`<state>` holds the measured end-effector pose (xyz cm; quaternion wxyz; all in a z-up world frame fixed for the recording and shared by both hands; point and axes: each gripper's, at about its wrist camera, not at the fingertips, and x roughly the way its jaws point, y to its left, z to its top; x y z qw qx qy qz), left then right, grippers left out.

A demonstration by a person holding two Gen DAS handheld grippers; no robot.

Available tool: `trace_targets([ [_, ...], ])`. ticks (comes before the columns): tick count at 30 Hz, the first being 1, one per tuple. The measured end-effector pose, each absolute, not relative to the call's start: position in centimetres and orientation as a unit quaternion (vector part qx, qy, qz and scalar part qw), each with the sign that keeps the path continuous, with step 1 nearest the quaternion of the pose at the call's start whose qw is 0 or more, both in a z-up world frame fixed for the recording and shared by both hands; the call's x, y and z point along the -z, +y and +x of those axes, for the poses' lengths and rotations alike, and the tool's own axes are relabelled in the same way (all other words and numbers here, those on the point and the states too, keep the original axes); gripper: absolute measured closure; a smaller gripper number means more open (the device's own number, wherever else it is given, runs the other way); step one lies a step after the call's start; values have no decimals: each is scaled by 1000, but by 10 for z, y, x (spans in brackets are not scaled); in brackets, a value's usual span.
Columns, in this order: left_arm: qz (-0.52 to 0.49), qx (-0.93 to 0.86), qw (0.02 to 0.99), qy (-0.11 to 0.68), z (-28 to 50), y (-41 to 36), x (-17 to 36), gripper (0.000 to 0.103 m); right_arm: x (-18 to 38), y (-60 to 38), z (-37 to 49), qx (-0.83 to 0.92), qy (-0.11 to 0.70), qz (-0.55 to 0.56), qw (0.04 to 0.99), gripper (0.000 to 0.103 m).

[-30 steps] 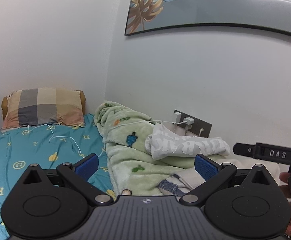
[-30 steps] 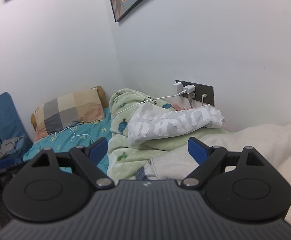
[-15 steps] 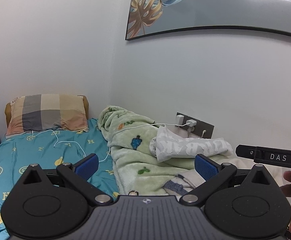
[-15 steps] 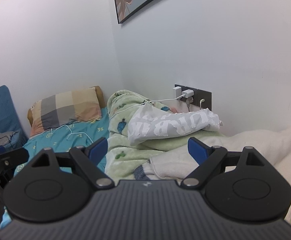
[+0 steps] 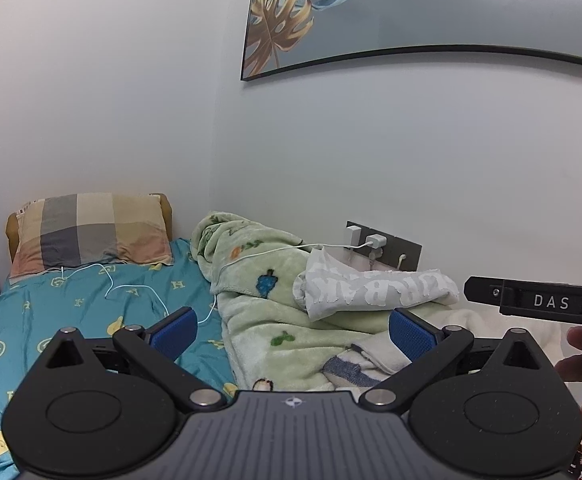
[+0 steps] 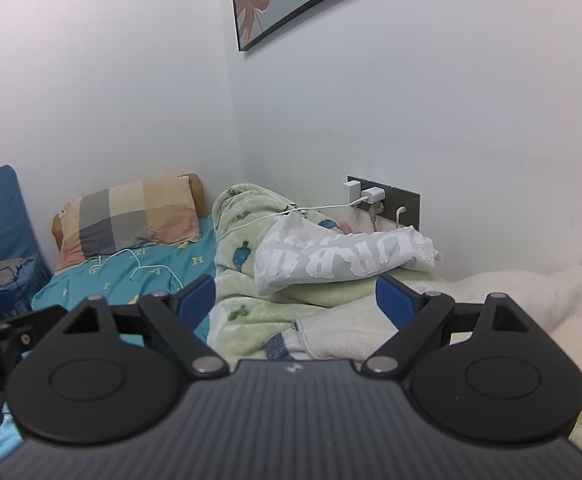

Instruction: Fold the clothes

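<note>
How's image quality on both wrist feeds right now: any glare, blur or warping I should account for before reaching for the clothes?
Left wrist view: sharp; strong fisheye bowing of the framed picture, with a ceiling-light glare patch in its glass at top right; dark corner vignetting. Right wrist view: evenly lit, no glare; the grey printed shirt is crisp, and the wall edge curves near the frame's left side.

- A checked pillow [image 5: 91, 232] lies at the head of the bed [image 5: 91, 304], on a teal patterned sheet.
- A crumpled green blanket [image 5: 259, 300] sits against the wall.
- A white cable [image 5: 131, 288] runs from a charger [image 5: 375, 241] in the wall socket across the sheet.
- A framed leaf picture [image 5: 371, 16] hangs above.
</note>
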<state>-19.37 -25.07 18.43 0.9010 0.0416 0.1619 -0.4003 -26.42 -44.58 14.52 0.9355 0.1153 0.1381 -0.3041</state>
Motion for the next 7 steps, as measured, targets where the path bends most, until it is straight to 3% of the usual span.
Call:
trace_targets([
  [7, 38, 400, 901, 164, -190, -249, -183, 0, -142, -443, -262, 303, 146, 115, 935, 14],
])
